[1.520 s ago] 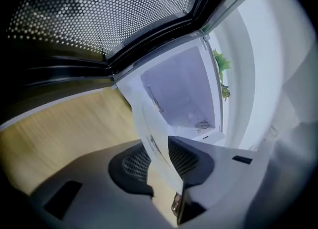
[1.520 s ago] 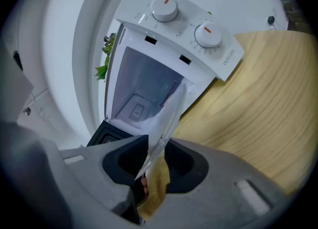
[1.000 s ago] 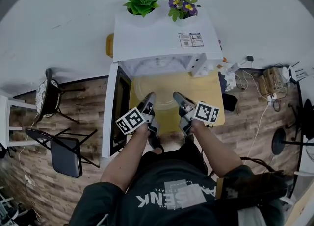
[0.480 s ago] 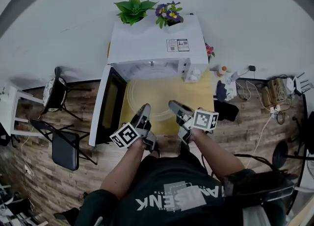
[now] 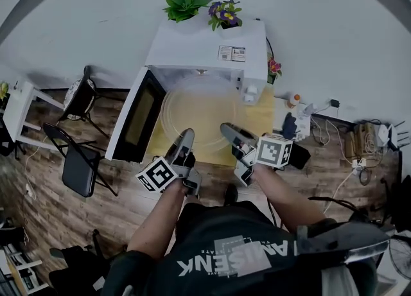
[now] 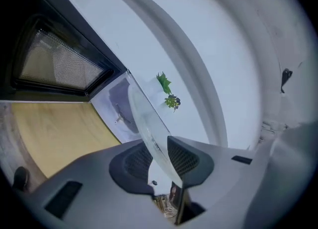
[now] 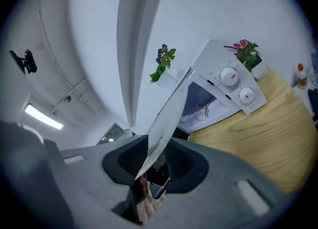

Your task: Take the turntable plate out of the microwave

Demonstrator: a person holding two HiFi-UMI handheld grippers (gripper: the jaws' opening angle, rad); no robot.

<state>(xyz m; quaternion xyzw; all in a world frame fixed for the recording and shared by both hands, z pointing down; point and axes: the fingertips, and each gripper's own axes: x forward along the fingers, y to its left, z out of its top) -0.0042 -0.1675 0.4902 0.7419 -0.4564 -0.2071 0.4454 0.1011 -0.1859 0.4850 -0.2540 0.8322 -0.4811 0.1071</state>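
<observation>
Head view looks down on a white microwave (image 5: 205, 47) that sits on a yellow table (image 5: 268, 116). Its door (image 5: 133, 121) is swung open to the left. The glass plate (image 5: 199, 105) is out in front of the open microwave, held up over the table. Its far edge is close to the opening. The left gripper (image 5: 184, 139) holds the near edge of the plate on the left side. The right gripper (image 5: 228, 131) holds the near edge on the right side. The two grippers are near each other, with a gap between them.

Left gripper view shows the plate edge-on. Both jaws are pressed on the rim, one on each face of the glass. Right gripper view shows the same thing. Its jaws are clamped on the rim too, and the plate sticks out ahead of them. Two round knobs (image 7: 229, 76) sit on the front of the microwave, to the right of the opening.

A green plant (image 5: 183, 4) and some purple flowers (image 5: 223, 13) stand behind the microwave by the white wall. A small pink flower (image 5: 274, 67) is at its right side. A dark folding chair (image 5: 80, 166) stands on the wood floor (image 5: 96, 224) to the left.
</observation>
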